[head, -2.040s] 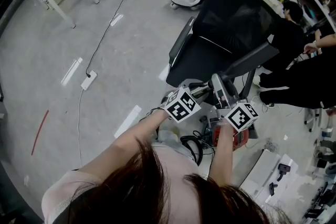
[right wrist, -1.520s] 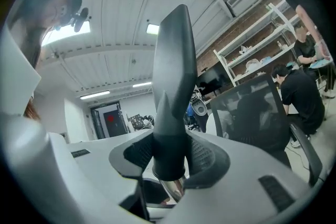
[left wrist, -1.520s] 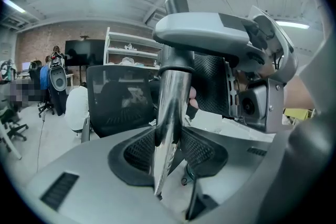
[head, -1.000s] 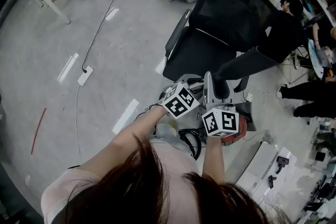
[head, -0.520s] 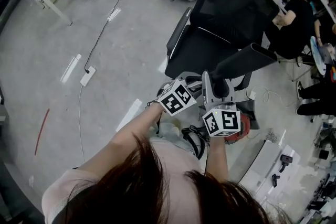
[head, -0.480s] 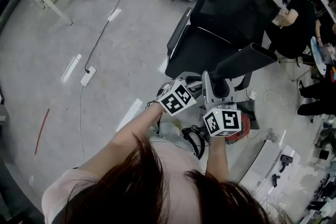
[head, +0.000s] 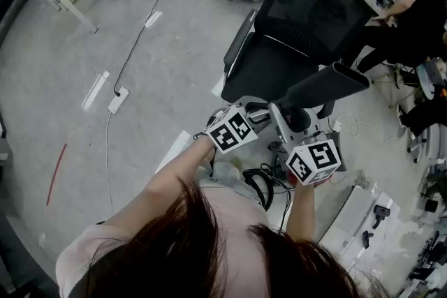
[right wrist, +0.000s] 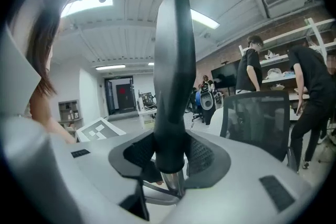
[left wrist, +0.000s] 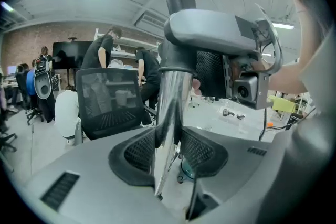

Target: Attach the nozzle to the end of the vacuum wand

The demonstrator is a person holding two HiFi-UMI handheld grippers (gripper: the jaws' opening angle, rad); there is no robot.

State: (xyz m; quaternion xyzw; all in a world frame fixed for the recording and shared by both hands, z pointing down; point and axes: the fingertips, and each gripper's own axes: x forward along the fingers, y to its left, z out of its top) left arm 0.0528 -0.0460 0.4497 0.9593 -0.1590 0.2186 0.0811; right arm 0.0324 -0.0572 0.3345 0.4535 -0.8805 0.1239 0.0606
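Black tapered plastic nozzle [right wrist: 174, 60]: clamped between the fingers of the right gripper [right wrist: 170, 157], rising well beyond them, with a chrome tube end showing at its base just below the fingers.
Shiny chrome vacuum wand [left wrist: 169, 107]: gripped between the closed fingers of the left gripper [left wrist: 170, 152], with a grey moulded fitting [left wrist: 210, 31] above them.
Black mesh office chair [head: 307, 17]: beyond both pairs of fingers, on the grey floor [head: 105, 31].

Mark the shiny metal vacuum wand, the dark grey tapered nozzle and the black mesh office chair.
shiny metal vacuum wand [left wrist: 169, 113]: left gripper view, tube just above the jaws.
dark grey tapered nozzle [right wrist: 175, 60]: right gripper view, middle of its body.
black mesh office chair [head: 307, 7]: head view, backrest.
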